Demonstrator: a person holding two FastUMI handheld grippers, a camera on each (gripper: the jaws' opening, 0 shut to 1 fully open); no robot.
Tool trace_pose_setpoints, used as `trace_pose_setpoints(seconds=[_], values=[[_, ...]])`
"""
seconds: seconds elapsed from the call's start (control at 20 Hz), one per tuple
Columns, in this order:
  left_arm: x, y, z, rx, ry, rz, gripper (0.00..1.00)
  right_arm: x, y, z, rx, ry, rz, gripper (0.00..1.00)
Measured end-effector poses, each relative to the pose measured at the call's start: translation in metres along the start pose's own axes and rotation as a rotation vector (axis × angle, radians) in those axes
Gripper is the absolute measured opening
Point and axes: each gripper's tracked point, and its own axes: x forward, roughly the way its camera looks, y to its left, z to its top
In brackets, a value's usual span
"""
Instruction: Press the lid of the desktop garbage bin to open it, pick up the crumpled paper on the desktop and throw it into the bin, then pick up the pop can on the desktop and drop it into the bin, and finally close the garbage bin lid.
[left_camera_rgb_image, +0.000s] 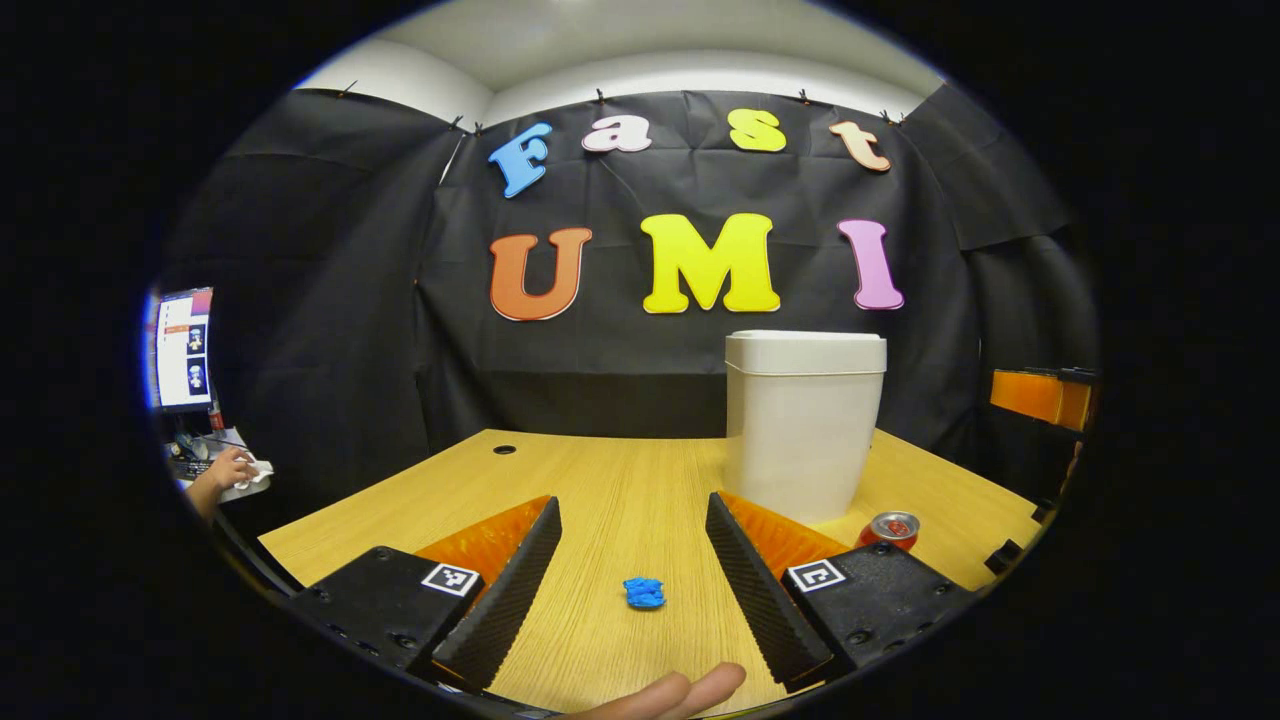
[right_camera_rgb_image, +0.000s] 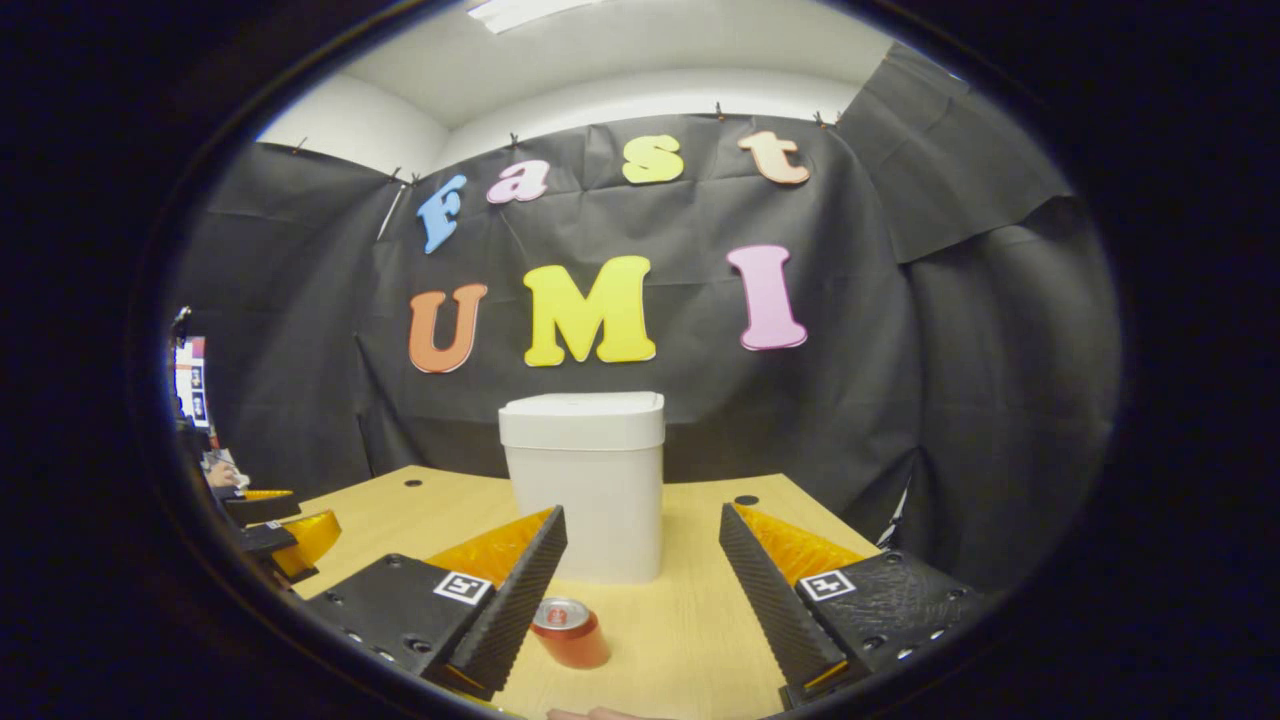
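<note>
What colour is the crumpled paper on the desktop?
Bright blue. The crumpled paper shows best in the left gripper view, on the wooden desktop.

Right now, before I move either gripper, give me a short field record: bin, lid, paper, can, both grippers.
bin: white plastic desktop garbage bin, upright on the wooden desk
lid: white lid, closed
paper: blue crumpled paper ball on the desk, ahead of the left gripper
can: red pop can, upright, in front of the bin, apart from it
left gripper: open, holding nothing
right gripper: open, holding nothing
</note>
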Motion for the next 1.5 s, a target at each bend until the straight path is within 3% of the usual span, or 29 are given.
trace_pose_setpoints(seconds=[0.05, 0.1, 0.45, 0.65, 0.8, 1.0, 1.2, 1.5], values=[[0.001, -0.003, -0.001, 0.009, 0.004, -0.007, 0.96, 0.0, 0.0, 0.0, -0.004, 0.0, -0.003, 0.92], [0.001, -0.004, -0.003, 0.019, 0.008, -0.01, 0.96, 0.002, -0.001, 0.0, -0.01, 0.0, -0.005, 0.99], [0.001, 0.001, -0.006, 0.033, 0.011, 0.001, 0.96, 0.004, 0.012, -0.006, -0.027, 0.019, 0.03, 0.93], [0.002, 0.002, -0.006, 0.021, 0.013, 0.003, 0.96, 0.005, 0.018, -0.01, -0.012, 0.041, 0.058, 0.93], [0.001, 0.003, -0.008, 0.014, 0.019, 0.002, 0.96, 0.008, 0.026, -0.004, -0.018, 0.042, 0.078, 0.99], [0.002, 0.009, -0.011, 0.013, 0.023, 0.008, 0.96, 0.021, 0.032, 0.008, -0.029, 0.027, 0.063, 0.99], [0.003, 0.018, -0.015, -0.007, 0.03, 0.019, 0.96, 0.032, 0.049, 0.009, -0.019, 0.083, 0.113, 0.95], [0.004, 0.022, -0.02, -0.015, 0.048, 0.026, 0.96, 0.054, 0.038, 0.023, -0.043, 0.117, 0.092, 0.96]])
